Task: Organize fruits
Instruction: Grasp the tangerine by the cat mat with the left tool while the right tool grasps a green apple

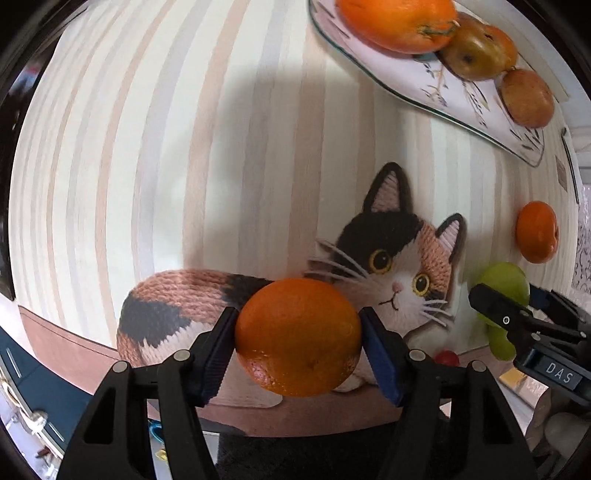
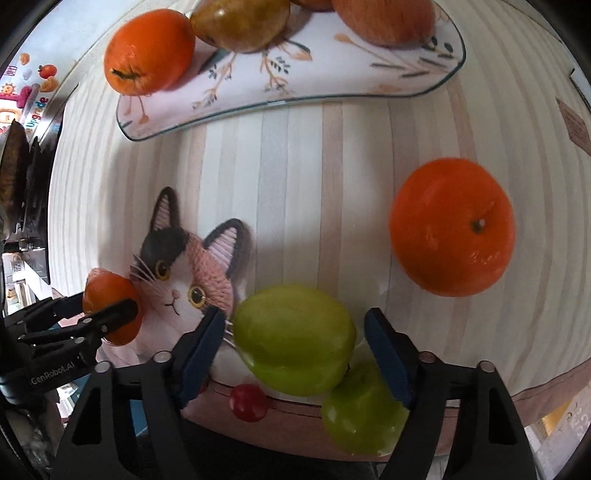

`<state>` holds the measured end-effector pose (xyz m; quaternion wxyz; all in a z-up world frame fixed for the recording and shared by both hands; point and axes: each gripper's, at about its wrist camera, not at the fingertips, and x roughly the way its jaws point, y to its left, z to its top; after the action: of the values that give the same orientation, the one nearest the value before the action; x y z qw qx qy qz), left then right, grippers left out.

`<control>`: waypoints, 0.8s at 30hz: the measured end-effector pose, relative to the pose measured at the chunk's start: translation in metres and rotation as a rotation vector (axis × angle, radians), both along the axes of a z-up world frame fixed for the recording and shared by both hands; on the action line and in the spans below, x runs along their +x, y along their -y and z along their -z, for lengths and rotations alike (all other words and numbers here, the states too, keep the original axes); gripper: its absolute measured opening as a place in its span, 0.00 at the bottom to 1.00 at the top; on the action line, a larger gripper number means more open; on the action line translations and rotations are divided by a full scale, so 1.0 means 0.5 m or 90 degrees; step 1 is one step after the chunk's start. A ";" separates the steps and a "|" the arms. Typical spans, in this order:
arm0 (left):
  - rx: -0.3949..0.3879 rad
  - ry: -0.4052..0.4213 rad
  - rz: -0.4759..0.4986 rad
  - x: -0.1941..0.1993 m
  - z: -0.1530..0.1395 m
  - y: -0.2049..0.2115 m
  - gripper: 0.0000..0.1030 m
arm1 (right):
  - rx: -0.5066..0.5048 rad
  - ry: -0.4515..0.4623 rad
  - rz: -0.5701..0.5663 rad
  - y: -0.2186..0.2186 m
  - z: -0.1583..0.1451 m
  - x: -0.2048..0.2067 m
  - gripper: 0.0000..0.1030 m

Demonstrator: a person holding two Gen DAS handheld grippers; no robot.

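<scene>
My left gripper (image 1: 297,334) is shut on an orange (image 1: 298,336) and holds it above the cat-print mat; the orange also shows in the right wrist view (image 2: 109,308). My right gripper (image 2: 295,343) has its jaws around a green apple (image 2: 293,339); the left pad touches it, a small gap shows at the right pad. A second green apple (image 2: 364,410) lies just below it. A patterned plate (image 2: 295,81) at the far side holds an orange fruit (image 2: 147,51), a yellow-green fruit (image 2: 240,22) and a reddish apple (image 2: 384,18). A loose orange (image 2: 452,227) lies on the mat to the right.
The striped mat with a calico cat picture (image 1: 388,258) covers the table. A small red ball-like fruit (image 2: 248,402) sits near the mat's front edge. The plate (image 1: 406,74) is at the upper right in the left wrist view. Kitchen clutter lies beyond the table's left edge.
</scene>
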<state>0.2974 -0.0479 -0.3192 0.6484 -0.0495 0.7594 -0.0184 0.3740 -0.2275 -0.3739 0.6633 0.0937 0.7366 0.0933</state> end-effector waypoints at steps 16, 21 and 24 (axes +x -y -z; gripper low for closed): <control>-0.029 0.042 0.008 0.049 -0.070 0.005 0.61 | 0.012 0.044 -0.015 -0.004 -0.029 0.009 0.62; -0.072 0.085 0.019 0.086 -0.153 0.042 0.61 | 0.038 0.079 0.001 0.019 -0.082 0.031 0.62; -0.100 0.105 0.025 0.124 -0.195 0.072 0.61 | 0.049 0.111 0.010 0.032 -0.118 0.057 0.62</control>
<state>0.3595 -0.0840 -0.2218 0.7025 -0.0838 0.7003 -0.0947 0.4025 -0.2434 -0.3150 0.7214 0.1168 0.6713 0.1241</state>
